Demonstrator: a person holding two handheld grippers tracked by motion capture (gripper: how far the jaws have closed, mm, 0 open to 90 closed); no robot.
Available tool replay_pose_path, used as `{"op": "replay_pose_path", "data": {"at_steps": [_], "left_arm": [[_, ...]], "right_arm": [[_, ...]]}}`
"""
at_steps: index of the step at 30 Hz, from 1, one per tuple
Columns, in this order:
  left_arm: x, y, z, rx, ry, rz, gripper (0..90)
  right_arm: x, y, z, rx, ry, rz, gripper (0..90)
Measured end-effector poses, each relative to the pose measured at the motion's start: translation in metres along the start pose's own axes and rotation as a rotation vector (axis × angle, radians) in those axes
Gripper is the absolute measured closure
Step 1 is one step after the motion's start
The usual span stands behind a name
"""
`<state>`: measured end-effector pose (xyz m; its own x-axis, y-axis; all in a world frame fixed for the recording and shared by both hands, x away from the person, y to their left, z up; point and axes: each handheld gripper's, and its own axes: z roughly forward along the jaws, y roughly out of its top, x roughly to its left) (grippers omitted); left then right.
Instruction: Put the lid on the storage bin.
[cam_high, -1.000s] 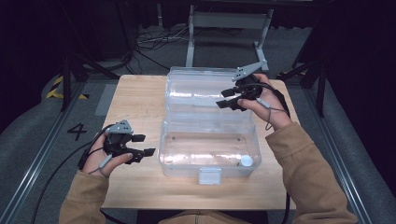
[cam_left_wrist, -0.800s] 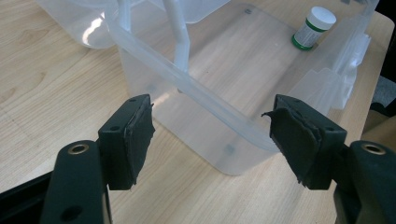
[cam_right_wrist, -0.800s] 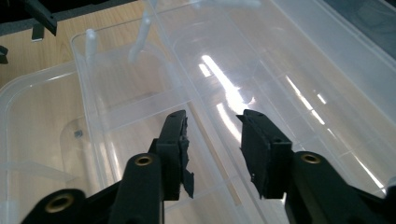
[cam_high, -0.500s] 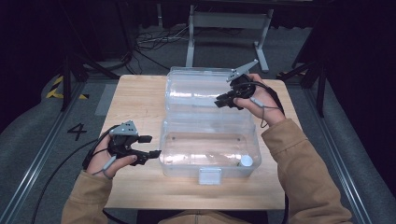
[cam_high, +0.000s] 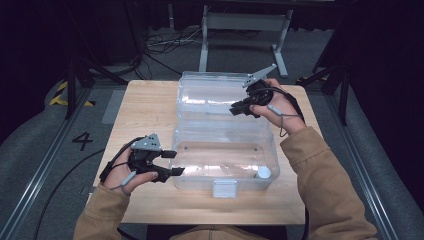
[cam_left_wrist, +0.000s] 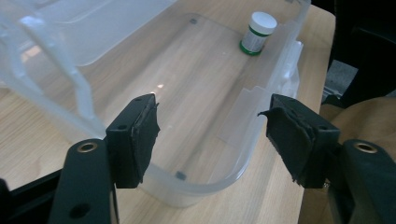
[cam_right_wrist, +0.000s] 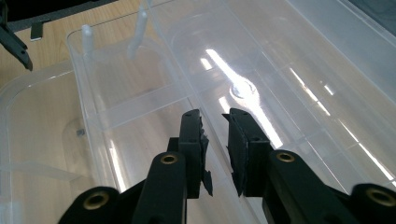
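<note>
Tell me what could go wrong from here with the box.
1. The right tool pinches only the thin lid rim; it may slip and drop.
2. The left tool straddles the box end wall with open jaws, and could shove the light box across the table.
3. The bottle inside could tip.

1. The left gripper (cam_high: 172, 162) sits low at the near left, held in the left hand (cam_high: 125, 172), its 2 jaws wide apart and just closing a little, with nothing pressed between the pads.
2. The right gripper (cam_high: 235, 109) is held farther off by the right hand (cam_high: 272, 107), arm stretched forward, pointing left; its jaws have narrowed to a slim gap.
</note>
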<state>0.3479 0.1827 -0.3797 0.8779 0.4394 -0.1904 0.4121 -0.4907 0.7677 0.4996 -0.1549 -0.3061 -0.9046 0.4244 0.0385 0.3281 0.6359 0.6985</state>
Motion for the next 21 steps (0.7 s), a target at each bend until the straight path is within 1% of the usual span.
{"op": "replay_pose_path", "data": {"at_steps": [1, 4, 5, 6, 7, 9, 13, 19, 21], "left_arm": [[0.000, 0.000, 0.000, 0.000, 0.000, 0.000, 36.6], [-0.001, -0.001, 0.008, 0.017, -0.026, 0.007, 37.8], [-0.001, -0.001, 0.010, 0.022, -0.031, 0.009, 39.6], [-0.002, -0.001, 0.014, 0.030, -0.045, 0.013, 39.7], [-0.002, -0.001, 0.014, 0.030, -0.045, 0.013, 40.1], [-0.004, -0.001, 0.019, 0.045, -0.062, 0.031, 41.3], [-0.007, -0.001, 0.027, 0.079, -0.094, 0.047, 43.8], [-0.008, -0.003, 0.036, 0.129, -0.100, 0.058, 44.3], [-0.008, -0.003, 0.038, 0.141, -0.107, 0.062, 45.7]], "right_arm": [[0.000, 0.000, 0.000, 0.000, 0.000, 0.000, 76.4], [0.000, -0.001, 0.000, -0.007, 0.001, 0.001, 76.4], [0.000, -0.001, 0.000, -0.007, -0.002, 0.006, 76.3], [0.000, -0.002, 0.000, -0.007, -0.003, 0.007, 76.2], [0.000, -0.002, 0.000, -0.007, -0.003, 0.007, 76.2], [0.000, -0.002, 0.000, -0.010, -0.003, 0.008, 76.1], [0.000, -0.003, 0.000, -0.013, -0.008, 0.008, 76.1], [0.000, -0.004, -0.001, -0.018, -0.009, 0.012, 75.9], [0.000, -0.004, -0.001, -0.021, -0.008, 0.014, 75.9]]}}
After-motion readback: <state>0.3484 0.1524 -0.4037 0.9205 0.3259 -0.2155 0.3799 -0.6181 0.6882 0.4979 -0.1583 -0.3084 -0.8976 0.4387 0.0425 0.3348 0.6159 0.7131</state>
